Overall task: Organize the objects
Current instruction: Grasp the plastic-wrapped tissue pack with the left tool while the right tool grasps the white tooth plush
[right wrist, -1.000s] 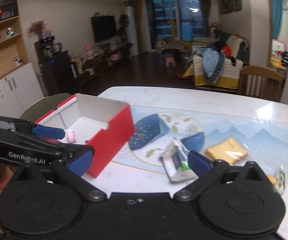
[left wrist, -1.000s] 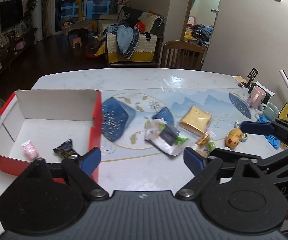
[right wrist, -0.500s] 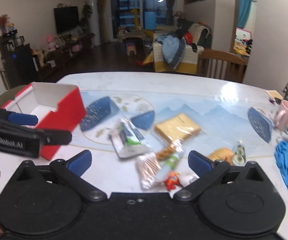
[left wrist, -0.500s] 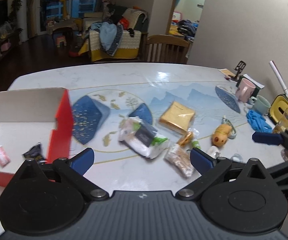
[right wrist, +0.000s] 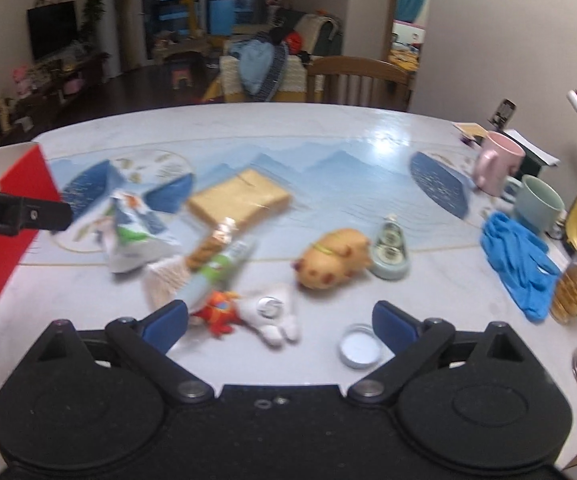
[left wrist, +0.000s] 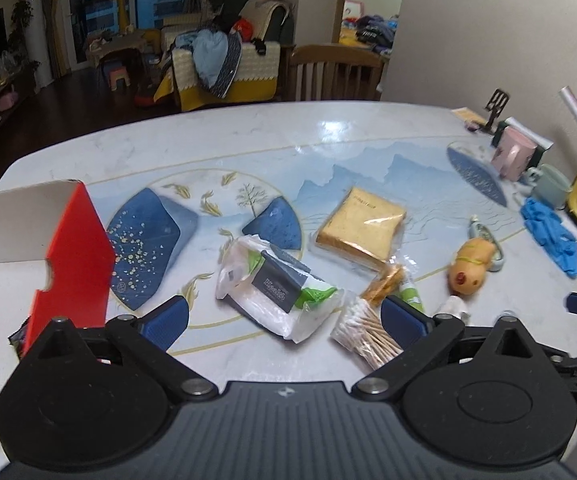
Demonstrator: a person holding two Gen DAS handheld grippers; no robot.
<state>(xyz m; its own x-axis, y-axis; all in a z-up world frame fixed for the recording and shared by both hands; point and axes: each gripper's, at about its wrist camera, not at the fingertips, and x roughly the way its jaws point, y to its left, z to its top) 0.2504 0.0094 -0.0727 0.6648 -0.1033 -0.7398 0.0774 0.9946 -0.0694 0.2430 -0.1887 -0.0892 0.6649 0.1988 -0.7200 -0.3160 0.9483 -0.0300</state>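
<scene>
Left wrist showed my left gripper (left wrist: 284,316) fingers spread, empty, above the white plastic tissue pack (left wrist: 276,288). My right gripper (right wrist: 280,316) fingers, just narrowing, stood apart over the small white plush toy (right wrist: 266,314) on the tabletop (right wrist: 328,140).

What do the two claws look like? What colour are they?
Both are black plastic. The left claw and the right claw each have two round black discs, slanted link bars with silver screws, and dark blue ribbed finger pads. White lettering runs along the left claw's side.

The table (left wrist: 216,136) has a glossy, stone-like top. The box (left wrist: 72,248) looks like matt cardboard, red outside and white inside. The bread (left wrist: 362,222) lies in shiny clear plastic. The chair (left wrist: 334,74) is wood. At the right edge, the gloves (right wrist: 516,252) look rubbery.
</scene>
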